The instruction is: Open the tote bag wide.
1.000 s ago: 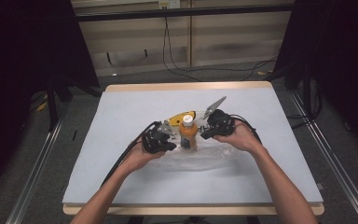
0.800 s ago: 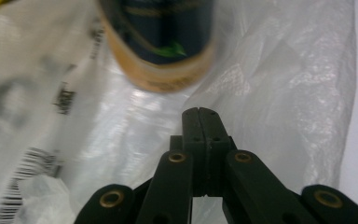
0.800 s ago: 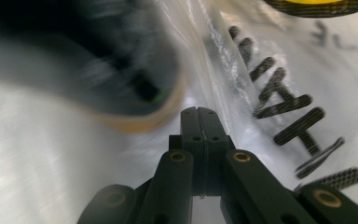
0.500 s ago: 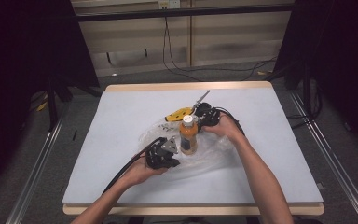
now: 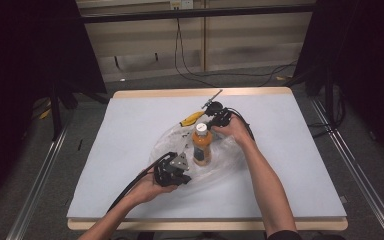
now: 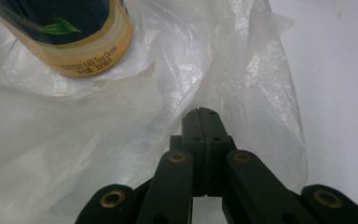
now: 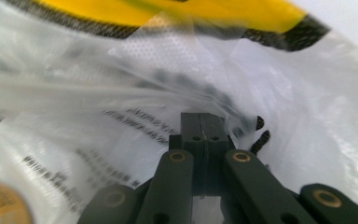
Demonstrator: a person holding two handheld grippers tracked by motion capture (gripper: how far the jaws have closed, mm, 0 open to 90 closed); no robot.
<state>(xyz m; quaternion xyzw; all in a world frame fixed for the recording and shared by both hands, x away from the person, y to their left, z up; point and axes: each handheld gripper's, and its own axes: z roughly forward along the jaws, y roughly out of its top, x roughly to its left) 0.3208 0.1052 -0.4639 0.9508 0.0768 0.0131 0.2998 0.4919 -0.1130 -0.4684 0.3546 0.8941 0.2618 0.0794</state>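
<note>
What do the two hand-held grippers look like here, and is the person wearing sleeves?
Both the left gripper and right gripper are black, each trailing a black cable. The left carries a grey three-cornered plate. Their linkage arms have brass-coloured pivots. Forearms are bare; a dark sleeve edge shows near the right elbow.

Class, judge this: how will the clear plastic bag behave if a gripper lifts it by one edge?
The bag looks thin and crumpled, so probably floppy and light. The upright bottle stands in it and may well tip when an edge rises.
</note>
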